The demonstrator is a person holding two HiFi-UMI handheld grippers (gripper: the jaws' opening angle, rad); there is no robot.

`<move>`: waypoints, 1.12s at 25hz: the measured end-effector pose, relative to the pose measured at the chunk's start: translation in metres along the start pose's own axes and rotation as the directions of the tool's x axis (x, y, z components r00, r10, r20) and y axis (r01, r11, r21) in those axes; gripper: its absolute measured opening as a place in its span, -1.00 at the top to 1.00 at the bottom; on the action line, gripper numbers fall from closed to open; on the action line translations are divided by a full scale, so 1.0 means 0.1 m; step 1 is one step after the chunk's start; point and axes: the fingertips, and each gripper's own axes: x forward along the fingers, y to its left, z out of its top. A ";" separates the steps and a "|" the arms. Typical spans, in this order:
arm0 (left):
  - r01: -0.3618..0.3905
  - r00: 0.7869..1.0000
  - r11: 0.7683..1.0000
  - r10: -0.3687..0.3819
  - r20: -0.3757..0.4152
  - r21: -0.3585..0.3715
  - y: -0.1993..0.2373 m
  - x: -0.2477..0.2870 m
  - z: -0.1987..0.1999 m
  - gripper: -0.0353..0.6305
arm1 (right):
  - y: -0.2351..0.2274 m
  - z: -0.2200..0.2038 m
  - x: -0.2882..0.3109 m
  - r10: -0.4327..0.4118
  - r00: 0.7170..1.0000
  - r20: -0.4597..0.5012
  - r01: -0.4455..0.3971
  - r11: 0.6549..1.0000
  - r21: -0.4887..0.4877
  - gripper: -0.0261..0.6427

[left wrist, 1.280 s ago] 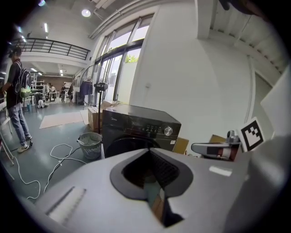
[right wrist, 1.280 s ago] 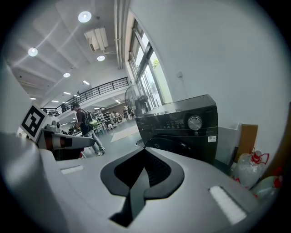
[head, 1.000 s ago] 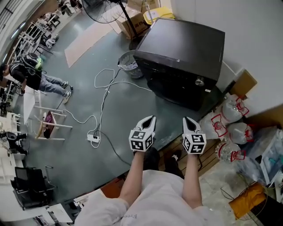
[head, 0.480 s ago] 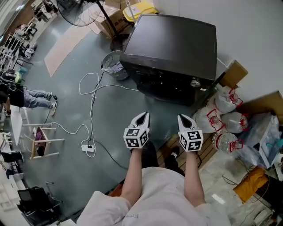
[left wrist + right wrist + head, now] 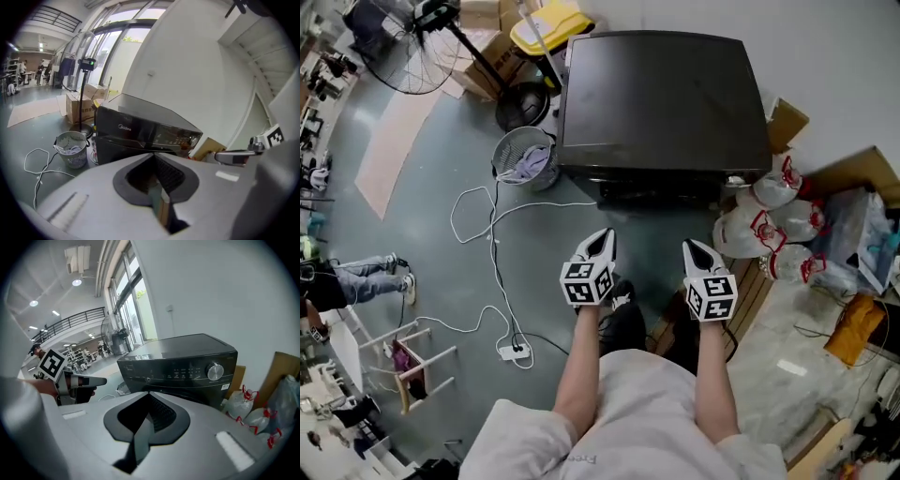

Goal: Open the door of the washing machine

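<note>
Wire basket [image 5: 523, 157] left of washing machine [image 5: 661, 98]

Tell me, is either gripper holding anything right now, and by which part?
Nothing is held. The left gripper and right gripper are both shut and empty, short of the washing machine.

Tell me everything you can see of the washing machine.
The washing machine is a glossy black box with a flat top, upright on the grey-green floor, its back to the white wall. A control strip across the front's top ends in a silver dial. The front below is dark, with nothing swung out from it.
</note>
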 end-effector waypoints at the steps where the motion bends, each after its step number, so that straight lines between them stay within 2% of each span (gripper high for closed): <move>1: 0.017 1.000 1.000 -0.017 -0.021 0.022 0.06 0.03 0.04 0.73 | 0.05 0.04 0.05 -0.015 1.000 0.002 0.015 1.000 0.012 0.92; 7: 0.100 0.988 0.980 -0.077 -0.132 0.174 0.44 0.35 -0.13 0.73 | 0.30 0.01 0.42 -0.040 0.999 -0.018 0.041 0.999 0.027 0.92; 13: 0.162 0.973 0.943 -0.104 -0.205 0.291 0.87 0.87 -0.58 0.73 | 0.26 -0.38 0.92 -0.018 0.998 -0.052 0.020 0.999 0.030 0.92; 17: 0.186 0.970 0.905 -0.107 -0.218 0.382 1.15 1.24 -0.80 0.71 | 0.20 -0.62 1.26 -0.001 0.998 -0.067 0.001 1.000 -0.005 0.92; 19: 0.195 0.970 0.893 -0.115 -0.213 0.405 1.30 1.40 -0.86 0.70 | 0.19 -0.72 1.41 -0.005 0.997 -0.073 0.001 0.998 -0.061 0.92; 21: 0.221 0.967 0.876 -0.140 -0.212 0.429 1.38 1.53 -0.96 0.52 | 0.17 -0.84 1.51 -0.028 0.995 -0.093 0.015 0.991 -0.132 0.92; 24: 0.282 0.955 0.829 -0.193 -0.225 0.484 1.38 1.70 -1.07 0.40 | 0.14 -0.94 1.65 -0.058 0.992 -0.116 0.029 0.971 -0.236 0.92; 26: 0.318 0.945 0.797 -0.219 -0.244 0.514 1.37 1.78 -1.12 0.30 | 0.18 -1.02 1.77 -0.059 0.989 -0.133 0.013 0.946 -0.323 0.92; 28: 0.337 0.938 0.778 -0.231 -0.257 0.531 1.40 1.86 -1.17 0.29 | 0.28 -1.05 1.90 -0.050 0.987 -0.155 -0.024 0.897 -0.441 0.92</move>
